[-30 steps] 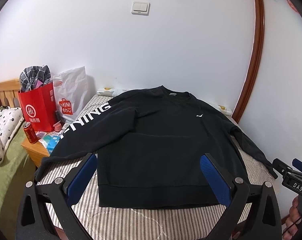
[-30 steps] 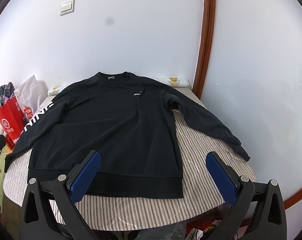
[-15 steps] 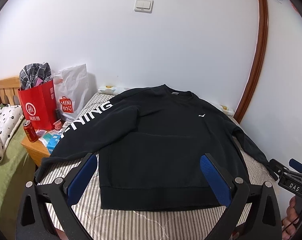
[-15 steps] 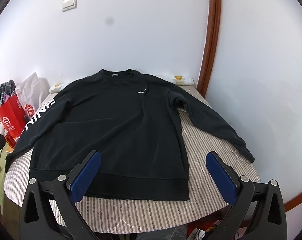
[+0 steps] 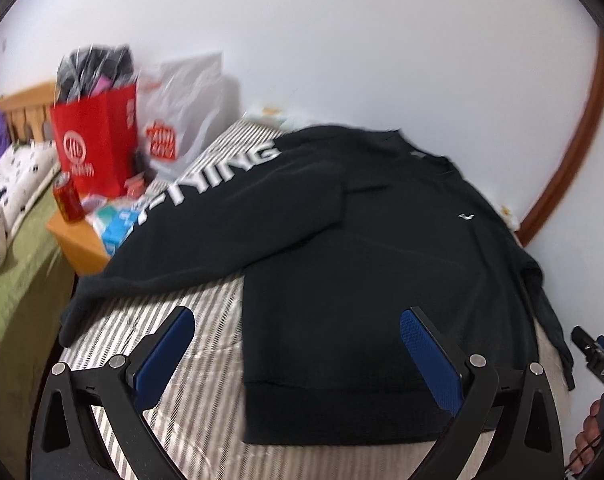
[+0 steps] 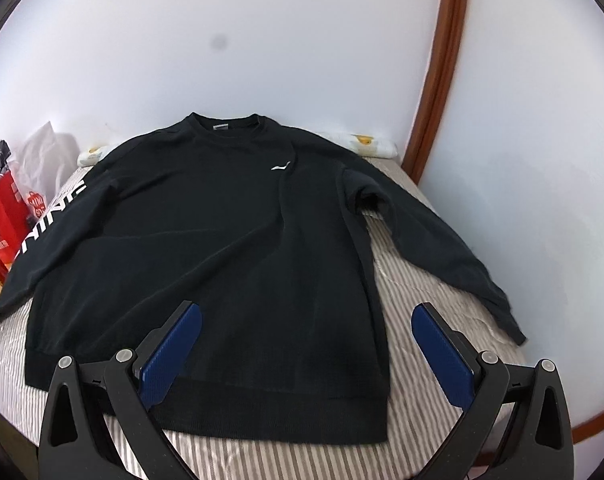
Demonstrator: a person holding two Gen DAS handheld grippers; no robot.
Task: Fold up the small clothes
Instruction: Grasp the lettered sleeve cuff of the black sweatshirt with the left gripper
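A black sweatshirt point(image 6: 221, 240) lies flat, front up, on a striped table cover point(image 6: 422, 380), both sleeves spread out. Its left sleeve carries white lettering point(image 5: 221, 176). It also shows in the left wrist view point(image 5: 362, 280). My left gripper point(image 5: 297, 344) is open and empty, hovering above the hem's left corner. My right gripper point(image 6: 306, 344) is open and empty, above the hem's right side, with the right sleeve point(image 6: 442, 248) beyond it. The right gripper's body shows at the edge of the left wrist view point(image 5: 598, 360).
A red paper bag point(image 5: 97, 140), a white plastic bag point(image 5: 181, 116) and a red can point(image 5: 67, 202) stand on a wooden side table point(image 5: 77, 244) at the left. A bed with green cover point(image 5: 13, 280) lies further left. White wall and a brown door frame point(image 6: 438, 80) stand behind.
My left gripper has swung left and lower toward the left sleeve and hem corner, with motion blur. My right gripper has moved closer over the hem.
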